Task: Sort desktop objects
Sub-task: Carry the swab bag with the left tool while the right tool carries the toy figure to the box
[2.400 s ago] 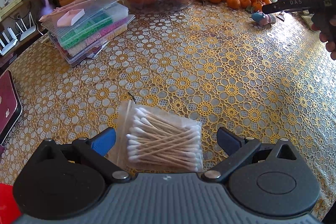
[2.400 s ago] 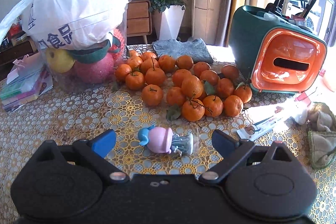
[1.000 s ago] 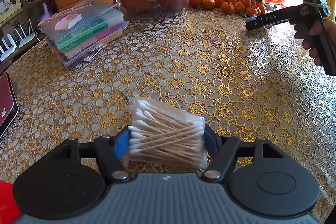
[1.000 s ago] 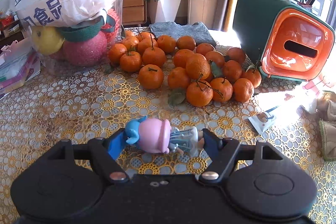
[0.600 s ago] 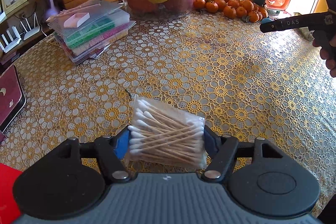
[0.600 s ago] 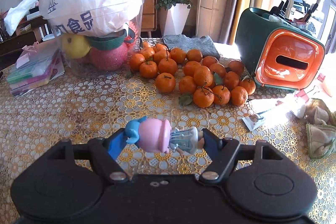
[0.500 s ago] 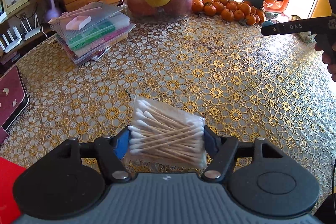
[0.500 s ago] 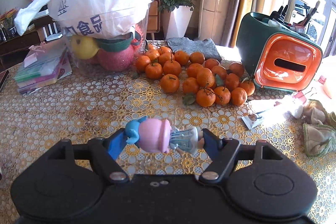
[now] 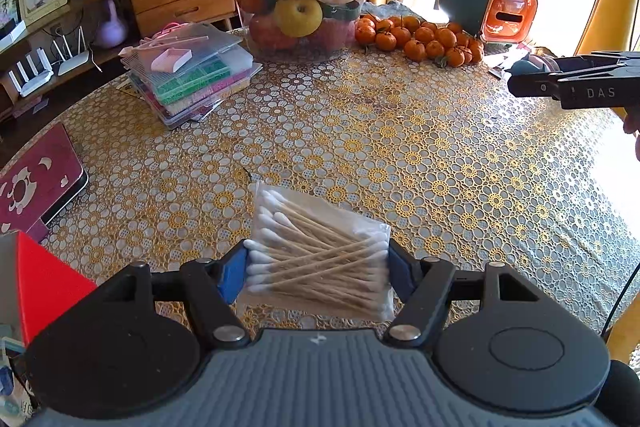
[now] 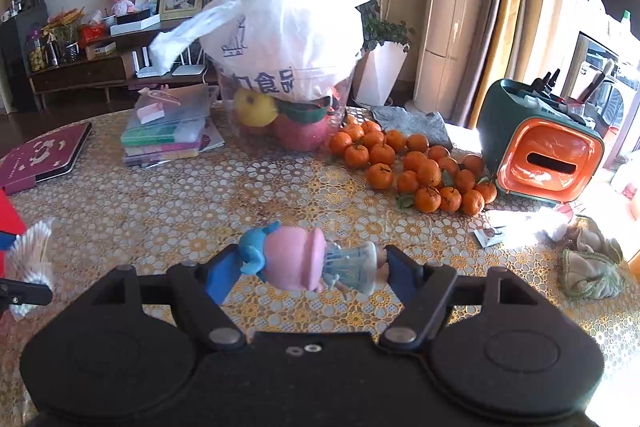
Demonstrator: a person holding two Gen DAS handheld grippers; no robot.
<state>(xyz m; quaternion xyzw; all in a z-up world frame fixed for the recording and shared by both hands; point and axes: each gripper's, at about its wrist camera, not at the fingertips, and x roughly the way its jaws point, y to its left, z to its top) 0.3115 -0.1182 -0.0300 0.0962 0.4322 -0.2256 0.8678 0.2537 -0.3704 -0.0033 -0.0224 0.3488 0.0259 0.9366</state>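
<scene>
Cotton swab packet (image 9: 320,255): clamped between the left tongs (image 9: 318,269), held above the surface (image 9: 400,147).
Toy figure (image 10: 308,259): lying sideways, gripped in the right tongs (image 10: 312,273), clear of the surface.
Ahead of toy: pile of tangerines (image 10: 412,167); green-and-orange box (image 10: 544,147) to their right.
Centre back: fruit container under a white plastic bag (image 10: 280,39).
Left side: stacked clear bead boxes (image 9: 192,71); dark red case (image 9: 36,183) at the edge.
Right edge: crumpled cloth (image 10: 592,259).
</scene>
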